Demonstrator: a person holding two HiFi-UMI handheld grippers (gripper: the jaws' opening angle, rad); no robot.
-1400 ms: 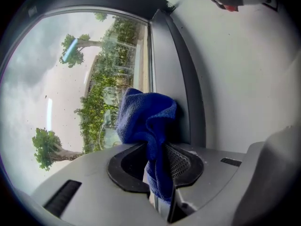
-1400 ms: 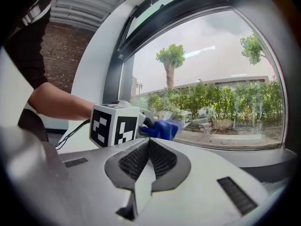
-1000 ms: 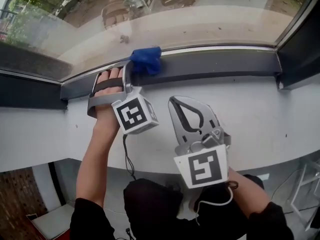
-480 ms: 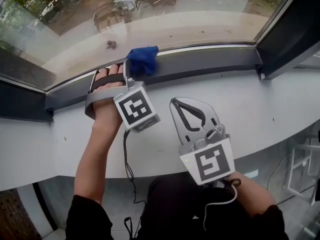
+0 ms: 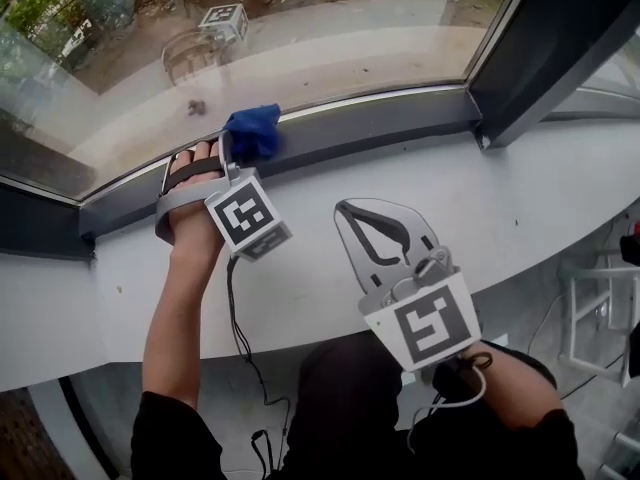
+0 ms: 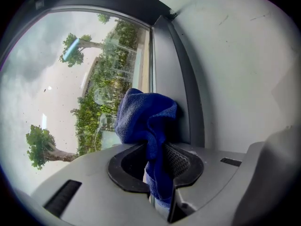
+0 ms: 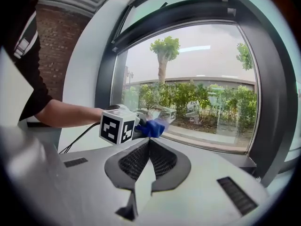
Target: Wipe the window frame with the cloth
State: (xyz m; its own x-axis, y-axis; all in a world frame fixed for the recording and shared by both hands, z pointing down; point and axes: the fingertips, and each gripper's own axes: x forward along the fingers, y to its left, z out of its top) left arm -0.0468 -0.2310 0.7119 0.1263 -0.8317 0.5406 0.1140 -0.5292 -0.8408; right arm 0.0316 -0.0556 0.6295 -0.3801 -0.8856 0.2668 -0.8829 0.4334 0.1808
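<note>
The left gripper [image 5: 236,150] has its fingers clamped on the blue cloth [image 5: 252,131], which presses against the dark window frame [image 5: 380,128]. The right gripper [image 5: 372,213] is over the white sill [image 5: 520,198], its fingers closed together and empty.

head view: steeply down onto window frame [image 5: 380,123]
left gripper view: close, facing frame
right gripper view: farther back, same frame

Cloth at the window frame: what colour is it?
The cloth is deep blue, clearest in the left gripper view.
</note>
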